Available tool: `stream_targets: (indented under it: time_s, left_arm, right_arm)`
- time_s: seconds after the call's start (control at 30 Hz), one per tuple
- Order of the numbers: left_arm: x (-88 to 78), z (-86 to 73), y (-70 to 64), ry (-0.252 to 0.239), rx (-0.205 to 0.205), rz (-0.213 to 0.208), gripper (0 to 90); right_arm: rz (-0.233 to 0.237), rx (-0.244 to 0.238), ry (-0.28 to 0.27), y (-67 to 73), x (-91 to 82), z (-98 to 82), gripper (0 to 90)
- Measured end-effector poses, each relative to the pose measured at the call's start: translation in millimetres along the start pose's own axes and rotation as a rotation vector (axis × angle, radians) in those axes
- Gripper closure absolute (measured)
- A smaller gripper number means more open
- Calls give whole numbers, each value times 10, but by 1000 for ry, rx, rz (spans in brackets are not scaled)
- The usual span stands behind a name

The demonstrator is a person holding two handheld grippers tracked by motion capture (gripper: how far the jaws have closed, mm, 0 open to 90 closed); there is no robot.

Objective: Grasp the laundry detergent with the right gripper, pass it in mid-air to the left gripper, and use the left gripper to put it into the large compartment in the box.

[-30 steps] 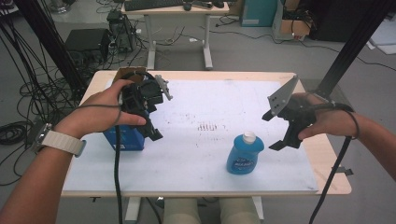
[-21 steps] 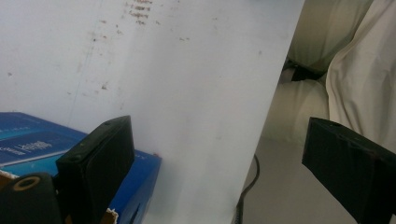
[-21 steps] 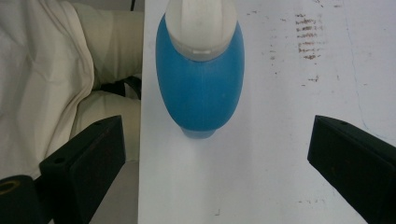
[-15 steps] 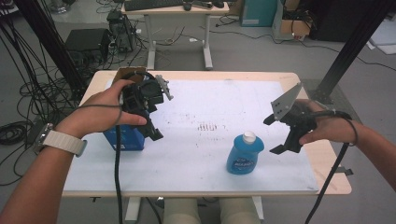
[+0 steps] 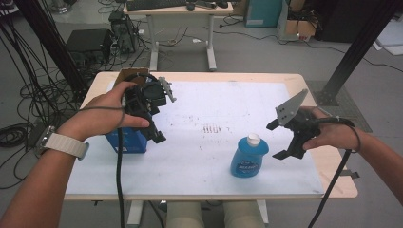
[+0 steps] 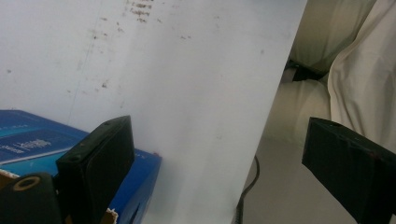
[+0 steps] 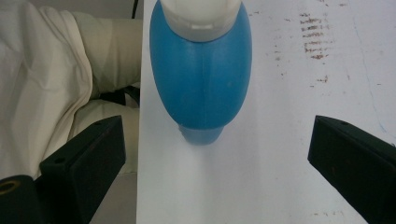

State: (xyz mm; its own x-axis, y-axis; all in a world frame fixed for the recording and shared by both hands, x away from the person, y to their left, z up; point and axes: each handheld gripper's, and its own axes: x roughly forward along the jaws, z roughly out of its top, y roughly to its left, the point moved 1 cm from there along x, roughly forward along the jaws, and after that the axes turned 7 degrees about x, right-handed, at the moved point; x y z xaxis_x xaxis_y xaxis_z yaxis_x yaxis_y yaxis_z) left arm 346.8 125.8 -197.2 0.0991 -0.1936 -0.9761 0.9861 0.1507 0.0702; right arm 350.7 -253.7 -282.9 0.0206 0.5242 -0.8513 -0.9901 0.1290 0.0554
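A blue bottle (image 5: 248, 159) with a white cap stands on the white tabletop (image 5: 218, 104), right of the middle. My right gripper (image 5: 278, 141) hovers just to its right, jaws open and facing it without touching. In the right gripper view the bottle (image 7: 201, 74) lies ahead of the wide-apart jaws of the right gripper (image 7: 215, 140). My left gripper (image 5: 154, 130) hangs over a blue box (image 5: 126, 142) at the table's left, open and holding nothing. In the left gripper view the left gripper (image 6: 219, 123) has one jaw above the box (image 6: 37, 135).
A brown cardboard piece (image 5: 129, 75) sits behind the left hand. The person's lap (image 6: 336, 70) lies below the near table edge. Beyond the table stand a desk (image 5: 180, 14), black poles and floor cables (image 5: 28, 95).
My right gripper has sunk a little and edged closer to the bottle. The left gripper, the box and the bottle have stayed where they were.
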Motion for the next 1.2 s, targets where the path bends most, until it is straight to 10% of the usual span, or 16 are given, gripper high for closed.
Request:
stream_targets:
  time_s: [1.2]
  left_arm:
    - [59,-7,19,0,-9,-5,99]
  right_arm:
    - [28,3,-96,-27,284,-214,45]
